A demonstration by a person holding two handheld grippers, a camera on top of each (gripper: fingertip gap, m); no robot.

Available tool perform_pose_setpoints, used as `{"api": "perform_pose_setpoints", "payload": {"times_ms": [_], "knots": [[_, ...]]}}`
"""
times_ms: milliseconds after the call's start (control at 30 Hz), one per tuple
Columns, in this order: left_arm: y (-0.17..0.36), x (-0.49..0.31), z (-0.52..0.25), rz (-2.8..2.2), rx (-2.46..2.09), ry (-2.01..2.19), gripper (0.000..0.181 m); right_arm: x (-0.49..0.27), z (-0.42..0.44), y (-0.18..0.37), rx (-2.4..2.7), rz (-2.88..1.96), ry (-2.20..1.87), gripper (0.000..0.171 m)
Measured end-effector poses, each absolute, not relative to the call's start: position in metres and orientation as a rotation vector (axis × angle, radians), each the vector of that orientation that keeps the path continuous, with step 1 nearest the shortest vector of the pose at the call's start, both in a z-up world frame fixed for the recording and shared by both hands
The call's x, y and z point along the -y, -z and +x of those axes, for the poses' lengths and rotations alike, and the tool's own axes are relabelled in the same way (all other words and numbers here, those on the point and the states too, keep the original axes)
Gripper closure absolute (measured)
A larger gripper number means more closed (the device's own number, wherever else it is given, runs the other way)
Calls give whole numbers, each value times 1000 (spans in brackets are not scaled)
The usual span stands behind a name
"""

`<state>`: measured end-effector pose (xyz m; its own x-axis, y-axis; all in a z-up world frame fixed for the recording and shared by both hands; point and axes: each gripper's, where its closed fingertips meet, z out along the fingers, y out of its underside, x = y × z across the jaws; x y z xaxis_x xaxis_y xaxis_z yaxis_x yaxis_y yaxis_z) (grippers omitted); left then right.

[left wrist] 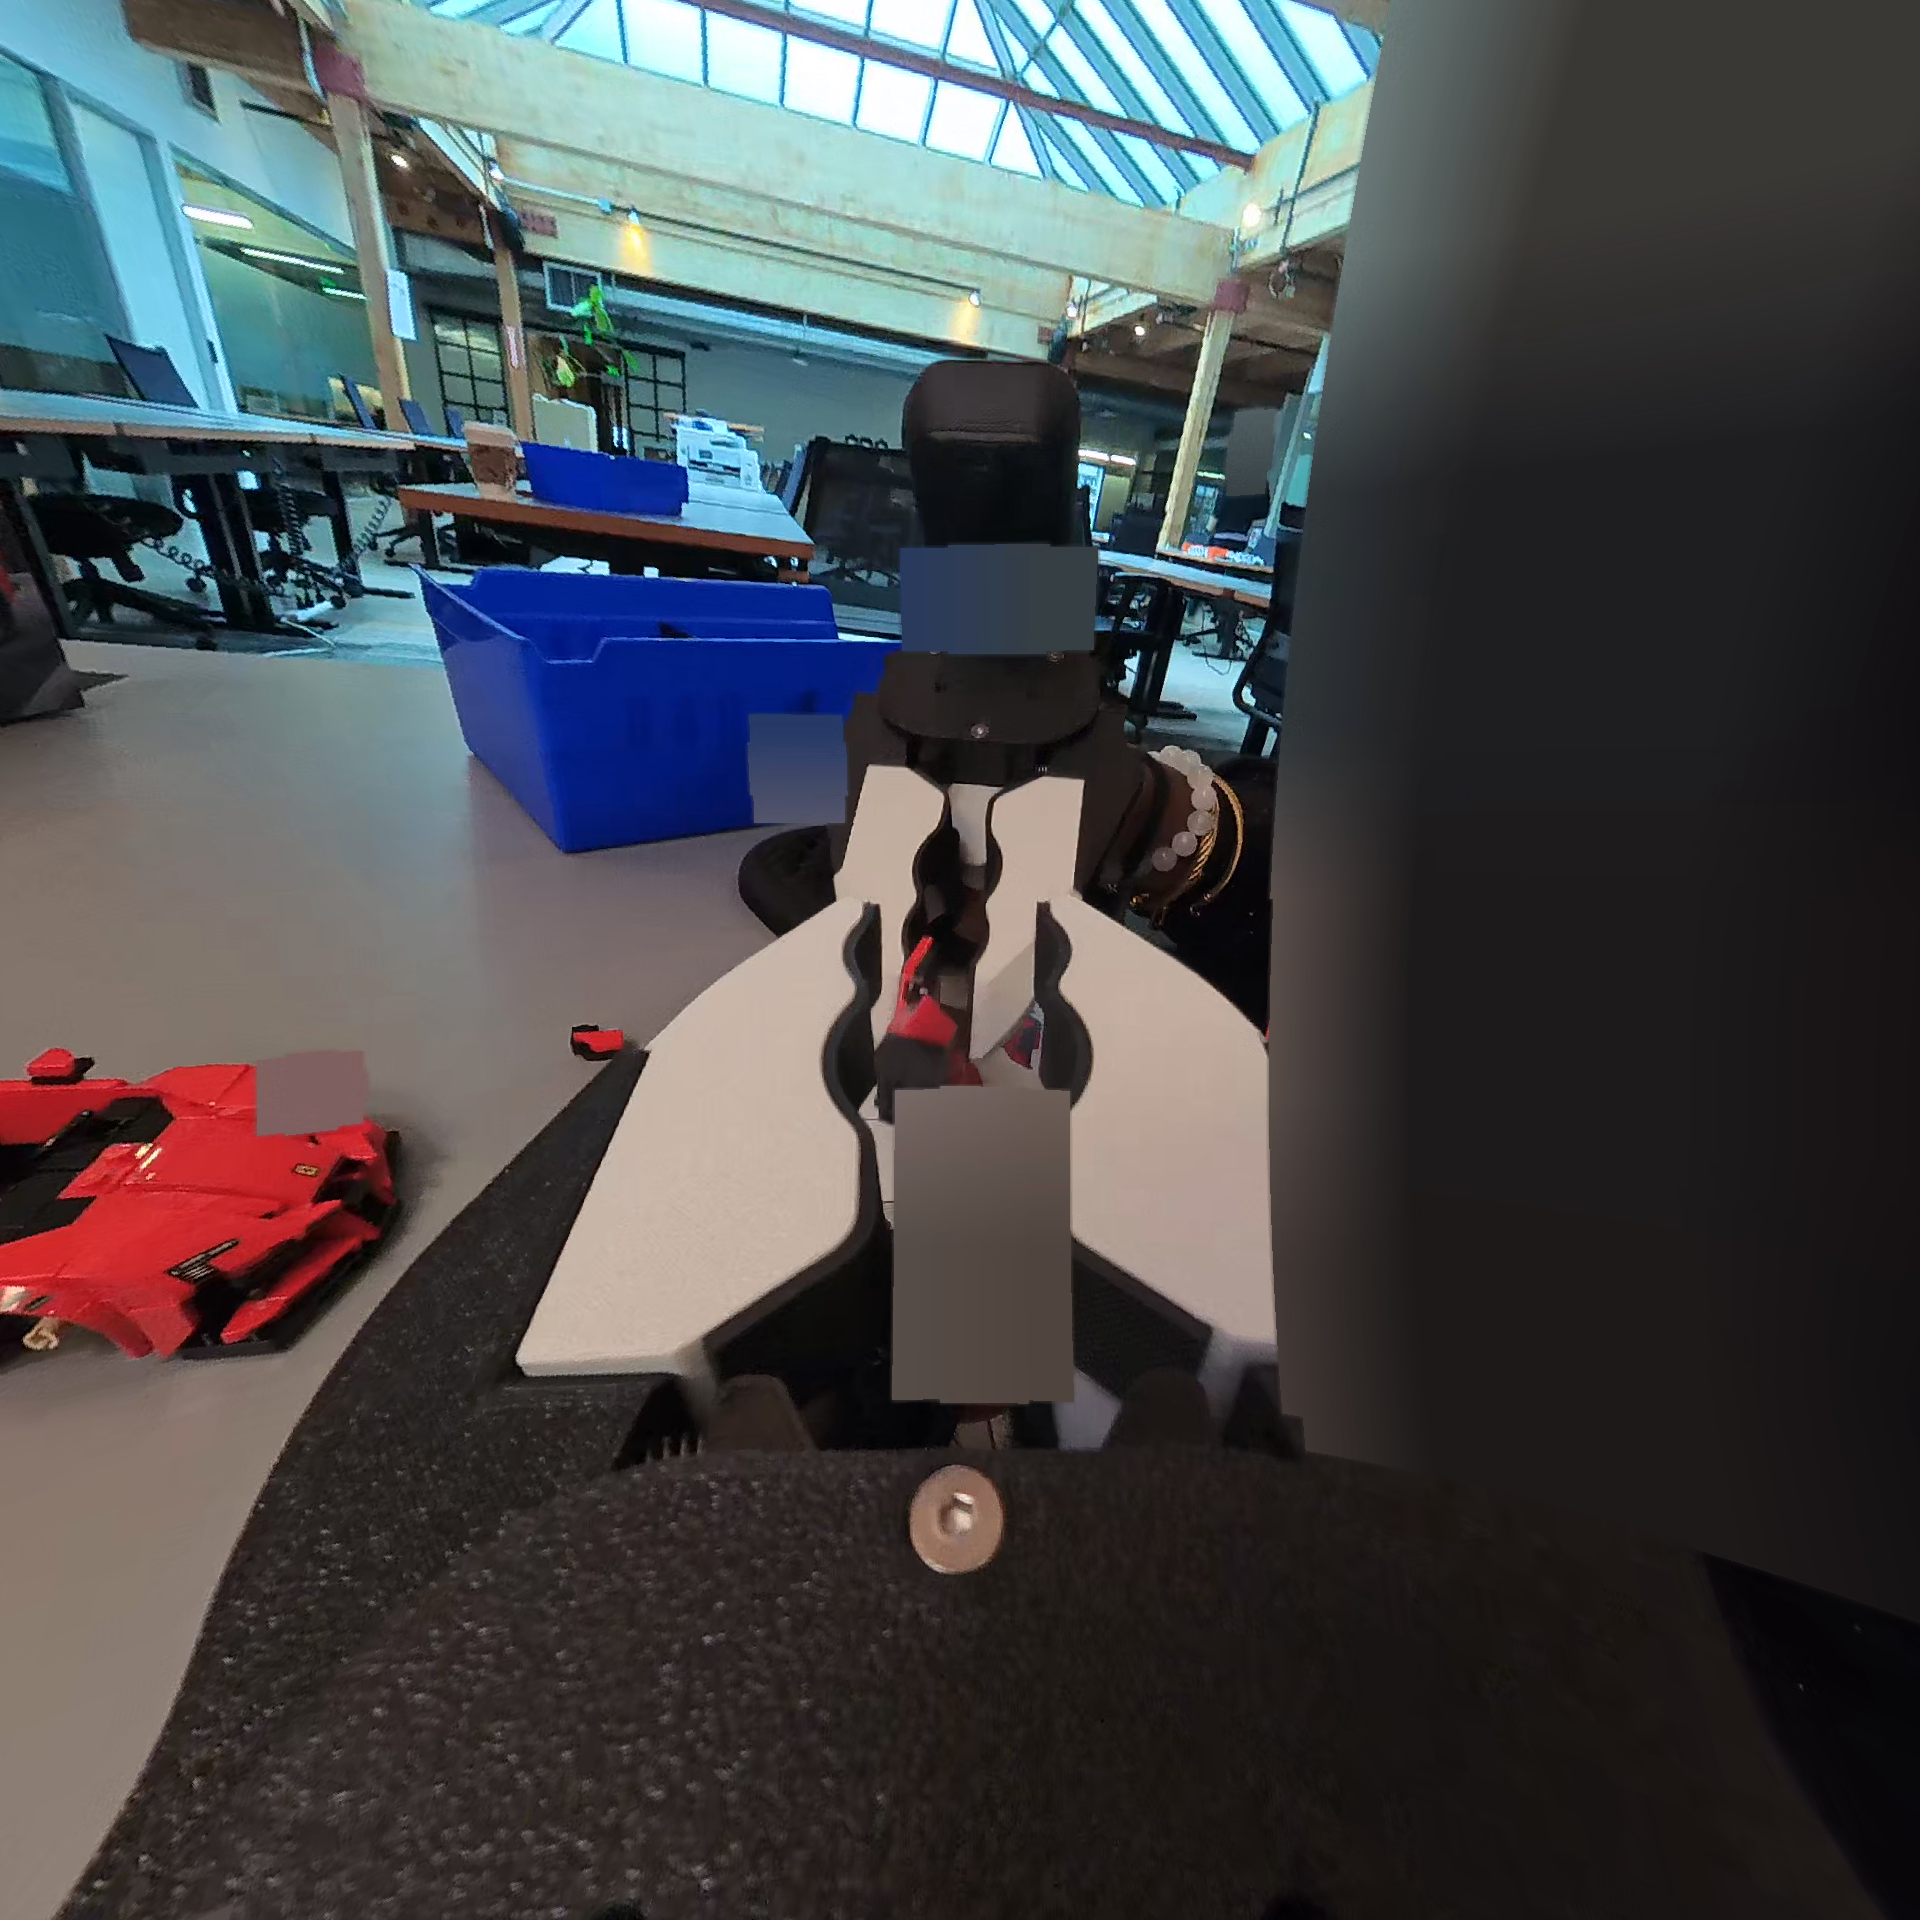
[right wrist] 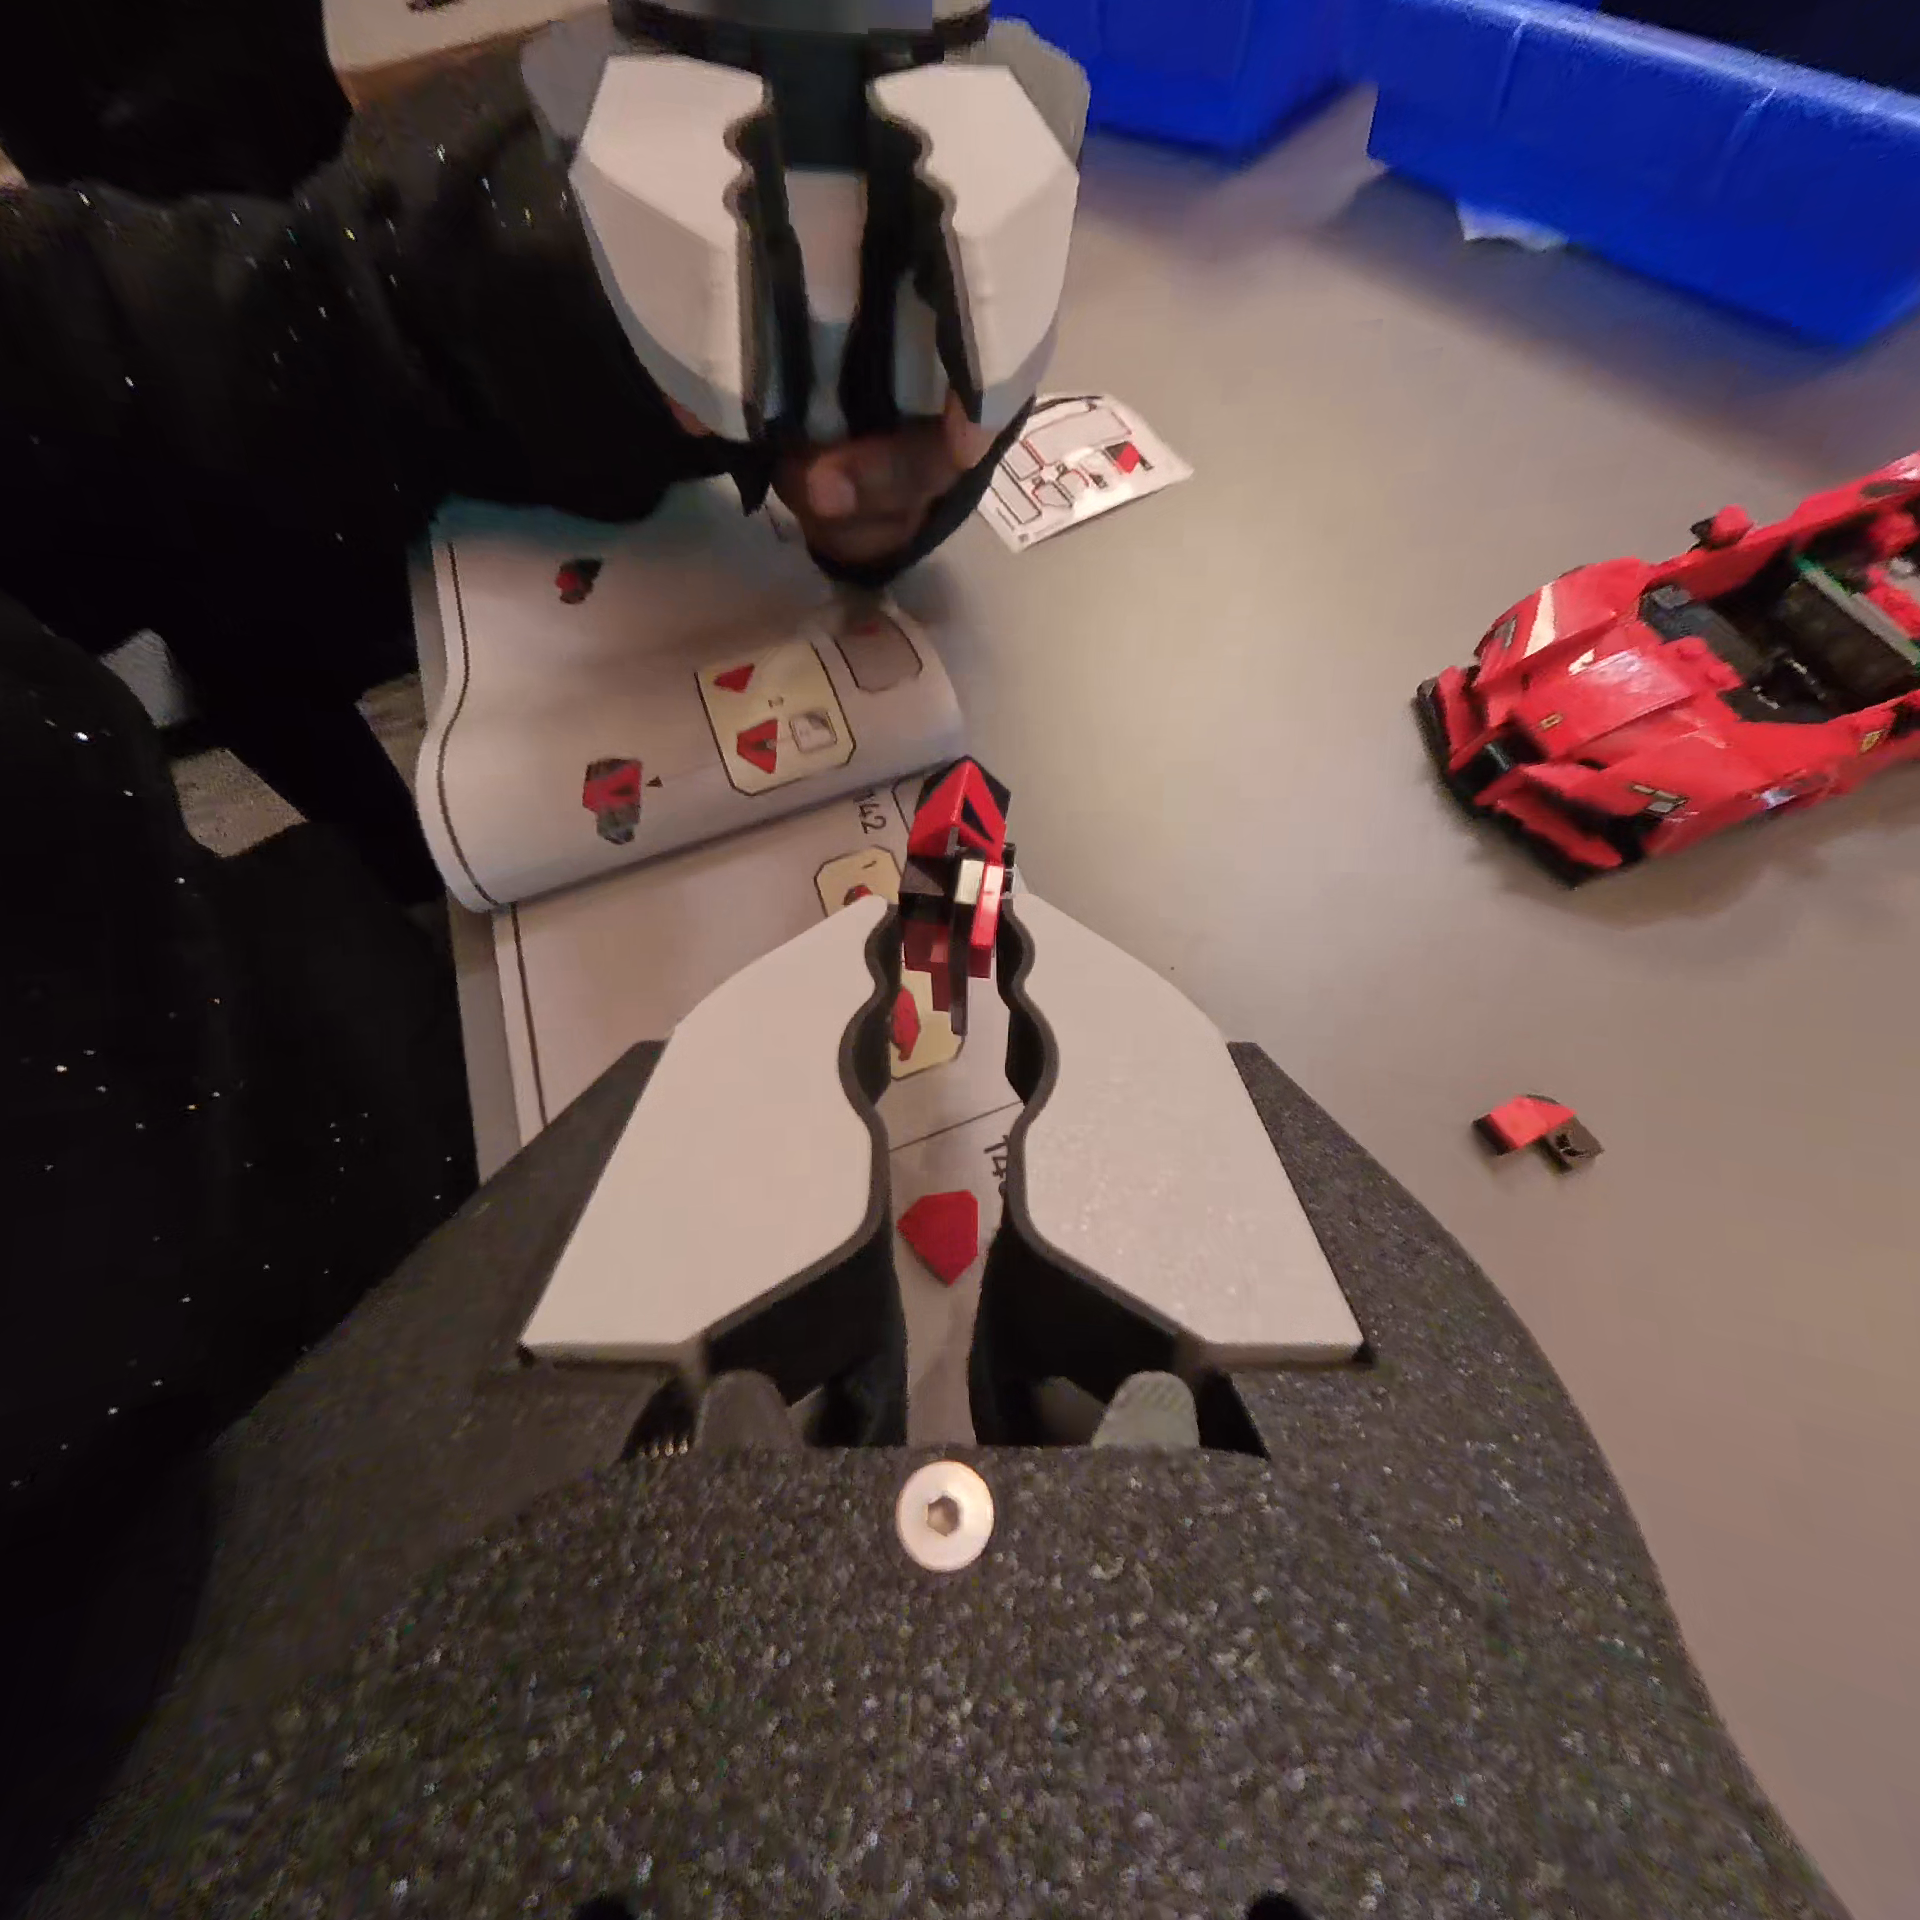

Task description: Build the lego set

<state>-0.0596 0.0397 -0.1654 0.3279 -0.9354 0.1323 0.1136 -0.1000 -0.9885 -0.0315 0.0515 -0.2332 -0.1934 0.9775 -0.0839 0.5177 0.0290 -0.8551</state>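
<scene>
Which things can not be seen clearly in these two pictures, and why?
- Red car: left wrist view, cut by the left edge.
- Instruction booklet: right wrist view, partly under the black sleeve.
- Small red-and-black assembly: left wrist view, mostly hidden between fingers.
- Blue bin: inside unseen.

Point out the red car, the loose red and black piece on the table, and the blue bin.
red car point(right wrist: 1683, 717): right wrist view, on its red bodywork.
loose red and black piece point(right wrist: 1536, 1135): right wrist view, on its red top.
blue bin point(left wrist: 613, 717): left wrist view, on its front wall.
</scene>
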Motion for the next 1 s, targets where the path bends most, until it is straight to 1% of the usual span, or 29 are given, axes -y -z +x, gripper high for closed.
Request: {"api": "perform_pose_setpoints", "payload": {"times_ms": [400, 567, 900, 1000], "knots": [[168, -37, -55, -1373, -869, 1068, 153, -50, -32, 260, 1880, -1551, -905, 154], [169, -36, -54, -1375, -879, 1065, 153, -50, -29, 262, 1903, -1576, -878, 154], [170, -35, -53, -1376, -892, 1062, 153, -51, -13, 262, 1987, -1601, -839, 142], [171, -35, -53, -1377, -895, 1060, 153, -46, 0, 253, 2042, -1567, -875, 143]]}}
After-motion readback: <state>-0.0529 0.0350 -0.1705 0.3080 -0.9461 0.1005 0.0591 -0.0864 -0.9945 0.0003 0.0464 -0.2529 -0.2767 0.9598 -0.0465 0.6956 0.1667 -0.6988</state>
